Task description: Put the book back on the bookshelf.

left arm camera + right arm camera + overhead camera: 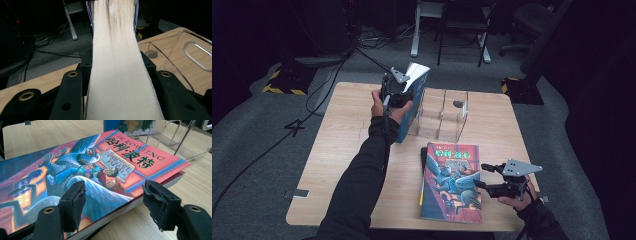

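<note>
Left hand-held gripper (404, 85) grasping upright book (120, 75); page block between jaws, beside clear rack (447, 117).

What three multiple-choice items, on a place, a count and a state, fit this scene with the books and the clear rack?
1. Where does the red-covered book lie?
A. Flat on the table
B. Inside the clear rack
C. On the floor

2. How many books are there?
A. One
B. Two
C. Four

3. What is the left tool doing?
A. Hanging empty
B. Gripping the blue-covered book
C. Pressing on the rack

Answers: 1 A, it lies cover up near the right tool; 2 B, one lies flat and one is held; 3 B, page edges fill the gap between its jaws.
</note>
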{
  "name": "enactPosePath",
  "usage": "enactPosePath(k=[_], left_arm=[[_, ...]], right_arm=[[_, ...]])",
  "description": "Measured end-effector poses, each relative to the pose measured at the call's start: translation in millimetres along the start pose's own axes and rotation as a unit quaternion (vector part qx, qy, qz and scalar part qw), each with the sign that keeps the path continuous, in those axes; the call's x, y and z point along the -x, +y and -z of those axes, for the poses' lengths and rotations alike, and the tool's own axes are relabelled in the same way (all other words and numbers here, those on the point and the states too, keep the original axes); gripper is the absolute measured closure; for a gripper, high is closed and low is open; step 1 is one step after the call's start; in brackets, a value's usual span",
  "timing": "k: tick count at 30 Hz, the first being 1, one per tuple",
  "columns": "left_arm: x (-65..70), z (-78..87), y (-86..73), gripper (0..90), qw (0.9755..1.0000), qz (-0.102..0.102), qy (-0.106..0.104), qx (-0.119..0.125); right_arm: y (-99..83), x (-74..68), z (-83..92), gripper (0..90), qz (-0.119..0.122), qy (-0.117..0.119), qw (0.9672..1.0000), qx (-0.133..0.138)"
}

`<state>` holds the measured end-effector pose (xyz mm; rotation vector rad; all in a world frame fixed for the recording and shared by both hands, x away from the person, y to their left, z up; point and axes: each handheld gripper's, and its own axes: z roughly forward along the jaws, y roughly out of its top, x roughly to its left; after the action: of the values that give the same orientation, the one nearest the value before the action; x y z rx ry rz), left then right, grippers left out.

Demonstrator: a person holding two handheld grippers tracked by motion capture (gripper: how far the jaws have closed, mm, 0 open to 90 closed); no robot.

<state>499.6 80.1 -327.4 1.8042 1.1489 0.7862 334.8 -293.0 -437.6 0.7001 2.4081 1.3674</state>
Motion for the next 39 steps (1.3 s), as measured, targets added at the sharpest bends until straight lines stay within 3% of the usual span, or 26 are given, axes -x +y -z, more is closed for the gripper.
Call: enactPosePath(k=[8,12,17,21,24,26,31,39], left_arm=[[-0.9,-6.1,5.0,60.4,0.9993,0.026,0.015,0.024],[1.4,-9.4,13.1,60.4,0.9988,0.023,0.026,0.034],[2.2,-14.2,18.0,60.3,0.9987,0.024,0.025,0.037],[2.0,-23.8,9.4,60.1,0.9985,0.031,0.028,0.035],[1.2,-23.5,4.0,59.9,0.9979,0.036,0.025,0.048],[-0.7,-21.5,1.3,59.0,0.9969,0.051,0.020,0.056],[-0.8,-15.5,-2.3,56.6,0.9976,0.035,0.019,0.057],[-7.4,7.4,-12.3,48.7,0.9975,0.015,-0.007,0.069]], right_arm=[[-0.1,0.1,0.2,35.2,-0.002,0.002,1.0000,0.001],[-0.1,0.3,-0.2,35.2,-0.002,0.004,1.0000,0.000],[0.3,-0.4,-0.9,35.2,0.000,0.005,1.0000,0.001],[0.5,-1.0,-0.2,35.2,0.003,0.006,1.0000,0.001],[0.5,-0.9,0.7,35.3,0.004,0.005,1.0000,0.003],[0.3,-0.1,0.6,35.2,0.002,0.005,1.0000,0.004],[0.4,-0.1,0.6,35.0,0.004,0.002,1.0000,0.003],[0.4,0.0,1.1,34.8,0.002,-0.002,1.0000,0.002]])
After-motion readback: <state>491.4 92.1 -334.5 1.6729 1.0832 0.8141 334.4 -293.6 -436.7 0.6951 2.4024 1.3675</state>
